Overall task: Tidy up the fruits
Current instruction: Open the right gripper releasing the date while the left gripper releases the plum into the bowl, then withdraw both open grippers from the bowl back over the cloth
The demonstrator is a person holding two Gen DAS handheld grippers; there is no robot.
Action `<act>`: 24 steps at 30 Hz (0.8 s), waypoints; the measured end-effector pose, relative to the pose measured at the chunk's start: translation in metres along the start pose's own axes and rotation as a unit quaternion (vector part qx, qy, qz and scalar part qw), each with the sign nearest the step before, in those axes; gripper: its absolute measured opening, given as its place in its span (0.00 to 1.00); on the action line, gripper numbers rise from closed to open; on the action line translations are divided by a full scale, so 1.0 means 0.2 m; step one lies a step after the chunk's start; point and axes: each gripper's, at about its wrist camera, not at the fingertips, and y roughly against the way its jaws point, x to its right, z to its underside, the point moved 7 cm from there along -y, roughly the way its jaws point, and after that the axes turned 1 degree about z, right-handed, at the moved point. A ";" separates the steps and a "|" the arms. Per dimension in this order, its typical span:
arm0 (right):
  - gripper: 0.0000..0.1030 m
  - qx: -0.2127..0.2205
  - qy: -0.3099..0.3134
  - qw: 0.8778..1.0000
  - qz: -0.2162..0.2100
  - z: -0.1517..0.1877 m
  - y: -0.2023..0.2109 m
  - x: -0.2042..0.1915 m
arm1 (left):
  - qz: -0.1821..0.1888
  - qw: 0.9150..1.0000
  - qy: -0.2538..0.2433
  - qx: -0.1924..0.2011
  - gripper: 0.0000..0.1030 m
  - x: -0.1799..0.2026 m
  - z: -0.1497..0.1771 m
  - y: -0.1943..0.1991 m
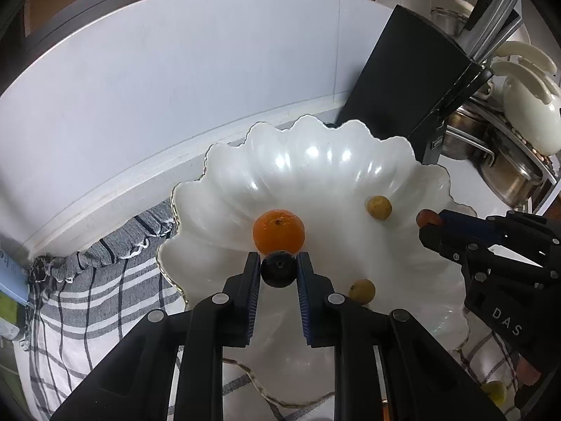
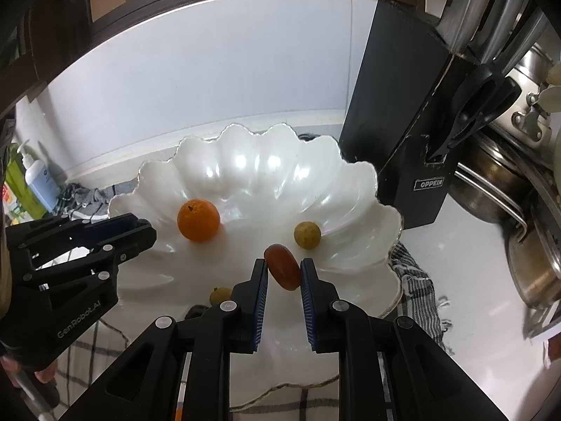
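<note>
Two handheld black grippers hover over a large white scalloped bowl [image 1: 350, 161] that sits on a grey and white checked cloth [image 1: 105, 280] on a pale kitchen counter.

The left gripper [image 1: 279, 263] points down into the bowl with a small, round, dark fruit [image 1: 279, 273] between its blue-padded fingertips. Both pads seem to touch the fruit's sides, though the contact is hard to judge from this angle. The dark fruit sits just in front of an orange [image 1: 278, 231], which rests on the bowl's floor near the middle.

The right gripper [image 2: 283, 270] reaches over the bowl's right side and pinches a reddish oval fruit [image 2: 282, 266] firmly between its two pads; the fruit is tilted and held above the bowl's surface.

Two small yellow-green round fruits lie loose in the bowl: one yellow-green fruit [image 2: 307, 234] sits to the right of the orange, and a second yellow-green fruit [image 1: 363, 290] lies nearer the front edge, between the two grippers. Another small yellowish fruit [image 1: 496, 391] lies outside the bowl on the cloth, at the far right.

Behind the bowl stands a black knife block [image 2: 403, 133], with steel pots [image 2: 519, 189] stacked to its right. A soap dispenser [image 2: 38, 179] stands at the far left against the white wall.
</note>
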 end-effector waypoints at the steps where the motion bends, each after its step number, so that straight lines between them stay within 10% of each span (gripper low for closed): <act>1: 0.21 -0.001 0.001 1.000 -0.001 0.00 -0.01 0.00 | 0.000 1.000 0.001 -0.001 0.32 0.00 0.00 0.00; 3: 0.28 -0.002 0.000 1.000 -0.002 0.01 -0.01 0.00 | 0.001 1.000 0.004 0.001 0.46 -0.01 -0.01 0.01; 24: 0.36 0.063 -0.014 0.998 0.006 0.03 0.31 -0.01 | -0.070 0.994 -0.010 0.082 0.75 -0.02 -0.01 0.40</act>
